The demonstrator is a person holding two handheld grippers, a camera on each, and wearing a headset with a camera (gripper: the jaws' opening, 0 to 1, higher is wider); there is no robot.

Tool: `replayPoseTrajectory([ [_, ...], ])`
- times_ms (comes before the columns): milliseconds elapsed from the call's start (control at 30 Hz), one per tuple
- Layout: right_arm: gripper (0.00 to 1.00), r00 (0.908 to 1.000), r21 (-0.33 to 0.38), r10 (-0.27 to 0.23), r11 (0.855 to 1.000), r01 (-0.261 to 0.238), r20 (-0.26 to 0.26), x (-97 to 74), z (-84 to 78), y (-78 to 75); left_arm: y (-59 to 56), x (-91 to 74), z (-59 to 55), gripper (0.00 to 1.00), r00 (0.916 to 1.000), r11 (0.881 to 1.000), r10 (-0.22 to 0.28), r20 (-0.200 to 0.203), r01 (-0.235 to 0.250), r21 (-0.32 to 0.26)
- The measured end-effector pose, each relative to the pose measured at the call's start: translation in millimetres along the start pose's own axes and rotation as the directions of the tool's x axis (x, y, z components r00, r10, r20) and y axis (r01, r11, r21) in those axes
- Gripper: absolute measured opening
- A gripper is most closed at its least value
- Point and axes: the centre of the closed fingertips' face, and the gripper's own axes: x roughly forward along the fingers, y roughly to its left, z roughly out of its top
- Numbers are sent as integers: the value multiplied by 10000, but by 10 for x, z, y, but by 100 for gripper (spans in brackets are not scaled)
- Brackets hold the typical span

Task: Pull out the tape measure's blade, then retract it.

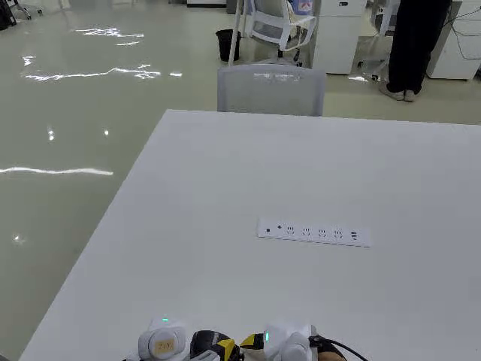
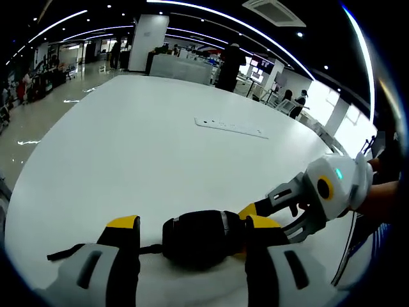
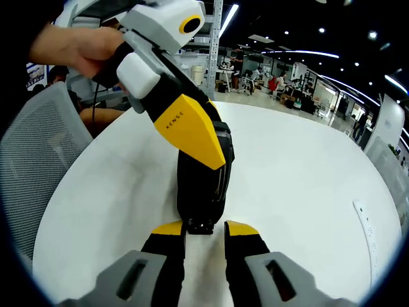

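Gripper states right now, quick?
Left gripper: closed on the tape measure.
Right gripper: jaws flank the tape measure's near end; grip cannot be told.

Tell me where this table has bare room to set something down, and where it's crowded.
Bare: the broad stretch of table between the chair at the far edge and the power strip, plus the band from the strip to the grippers. Crowded: the near edge, where the left gripper and right gripper meet at the tape measure.
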Motion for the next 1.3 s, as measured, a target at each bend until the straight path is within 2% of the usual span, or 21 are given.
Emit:
replayPoseTrajectory([
  [67, 28, 9999, 116, -25, 9999, 27, -133, -17, 7, 25, 47, -29, -5, 63, 10000, 10000, -7, 20, 7, 70],
  [167, 28, 9998, 167, -199, 9997, 200, -63, -86, 63, 64, 77, -55, -21, 66, 10000, 9994, -75, -30, 76, 345],
  [300, 33, 9989, 380, -455, 9982, 459, -104, -155, 52, 75, 114, -105, -54, 68, 9994, 9966, -337, -37, 339, 749],
  [400, 38, 9964, 973, -844, 9917, 838, 20, -212, 57, 56, 84, -143, -103, 68, 9985, 9936, -544, -84, 550, 990],
  [567, 43, 9921, 1361, -1228, 9836, 1184, 245, -329, 136, 128, 143, -191, -204, 70, 9959, 9851, -879, -201, 899, 1468],
  [633, 44, 9899, 1465, -1388, 9802, 1333, 285, -355, 122, 136, 107, -221, -235, 73, 9944, 9799, -1038, -221, 1060, 1692],
  [733, 49, 9866, 1900, -1609, 9697, 1533, 252, -392, 91, 152, 88, -251, -254, 75, 9930, 9703, -1153, -264, 1183, 2112],
  [833, 51, 9825, 2007, -1846, 9637, 1759, 254, -450, 74, 176, 87, -276, -271, 76, 9899, 9603, -1367, -369, 1415, 2406],
  [1067, 56, 9716, 2361, -2367, 9442, 2297, 15, -614, -37, 230, 16, -379, -308, 81, 9827, 9270, -1784, -502, 1849, 3262],
  [1167, 59, 9625, 2818, -2711, 9235, 2602, -3, -709, -81, 235, 8, -415, -342, 82, 9793, 9074, -1915, -654, 2021, 3685],
  [1300, 63, 9542, 3144, -2992, 9056, 2847, -21, -824, -101, 282, -25, -493, -361, 83, 9759, 8947, -2043, -774, 2182, 3897],
])
